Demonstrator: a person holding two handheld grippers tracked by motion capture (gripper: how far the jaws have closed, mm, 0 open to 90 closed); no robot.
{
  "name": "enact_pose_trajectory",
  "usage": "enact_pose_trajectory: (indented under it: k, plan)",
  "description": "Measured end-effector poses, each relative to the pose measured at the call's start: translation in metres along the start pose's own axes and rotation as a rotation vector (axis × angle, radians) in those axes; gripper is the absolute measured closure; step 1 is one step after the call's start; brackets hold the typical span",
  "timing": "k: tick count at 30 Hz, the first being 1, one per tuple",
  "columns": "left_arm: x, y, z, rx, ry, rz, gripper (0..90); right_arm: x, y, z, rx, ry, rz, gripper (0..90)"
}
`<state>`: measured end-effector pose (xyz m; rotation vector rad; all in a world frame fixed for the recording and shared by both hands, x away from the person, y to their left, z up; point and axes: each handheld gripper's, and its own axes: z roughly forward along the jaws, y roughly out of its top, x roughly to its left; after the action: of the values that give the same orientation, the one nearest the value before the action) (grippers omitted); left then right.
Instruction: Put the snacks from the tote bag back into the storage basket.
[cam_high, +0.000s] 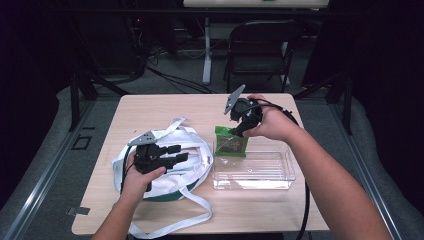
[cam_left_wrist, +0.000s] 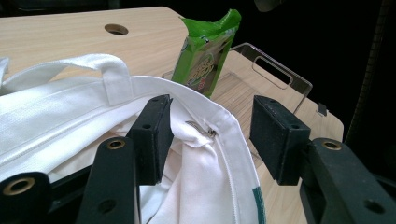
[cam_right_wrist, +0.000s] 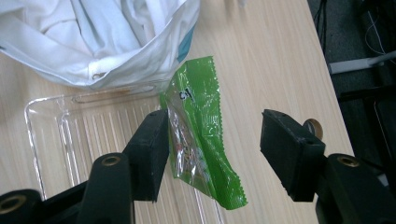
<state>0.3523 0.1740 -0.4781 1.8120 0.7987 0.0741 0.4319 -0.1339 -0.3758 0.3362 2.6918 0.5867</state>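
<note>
Behind our pale wooden table (cam_high: 250, 210) we are seeing a dark room, a folding chair (cam_high: 260, 50) and floor cables. We are holding the left gripper (cam_high: 172, 154) with jaws parted, straddling the rim of a soft white cloth tote bag (cam_high: 192, 172) with long loose straps. We are holding the right gripper (cam_high: 239, 131) with jaws spread apart, either side of a crinkly green snack packet (cam_right_wrist: 201, 135). The flat, oblong packet is leaning on the near end wall of a clear, ribbed plastic tray (cam_high: 280, 175), its long axis tilting up toward the bag.
</note>
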Motion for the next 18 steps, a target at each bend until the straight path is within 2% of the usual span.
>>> enact_pose_trajectory:
  k: [7,18]
  plan:
    - [0.000,0.000,0.001,0.001,0.000,-0.002,48.4,-0.004,-0.010,-0.006,-0.077,0.002,0.118,42.4]
    - [0.001,0.000,0.000,0.000,0.003,-0.005,48.4,-0.011,-0.022,-0.005,-0.130,0.007,0.280,42.8]
